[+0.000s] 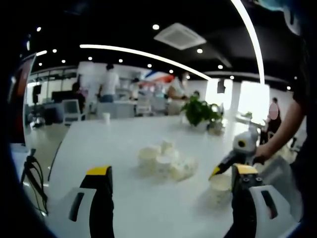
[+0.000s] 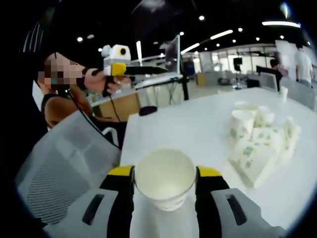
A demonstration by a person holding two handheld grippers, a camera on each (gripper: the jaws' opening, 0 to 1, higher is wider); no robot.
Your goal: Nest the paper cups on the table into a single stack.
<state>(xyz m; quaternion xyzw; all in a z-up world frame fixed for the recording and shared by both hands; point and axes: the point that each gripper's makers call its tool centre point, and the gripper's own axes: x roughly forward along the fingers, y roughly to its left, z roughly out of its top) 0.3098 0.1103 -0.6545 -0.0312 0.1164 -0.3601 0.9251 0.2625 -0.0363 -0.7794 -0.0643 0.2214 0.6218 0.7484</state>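
Several white paper cups [image 1: 166,159] with a green print cluster mid-table, some upright, some tipped over; in the right gripper view this cluster [image 2: 257,144] lies to the right. My right gripper [image 2: 165,172] is shut on an upright paper cup [image 2: 165,178], its yellow-tipped jaws pressing the rim on both sides. In the left gripper view that cup [image 1: 219,183] stands on the table with the right gripper [image 1: 216,172] at it. My left gripper [image 1: 172,170] is wide open and holds nothing, well short of the cluster. A hand holds the left gripper [image 2: 118,67] up at the far left.
The white table [image 1: 124,144] reaches far back, where a lone cup [image 1: 106,117] and a potted plant [image 1: 198,110] stand. A grey mesh chair [image 2: 64,163] sits by the table's near edge. Behind it is a laptop on a stand [image 2: 171,59]. People stand in the background.
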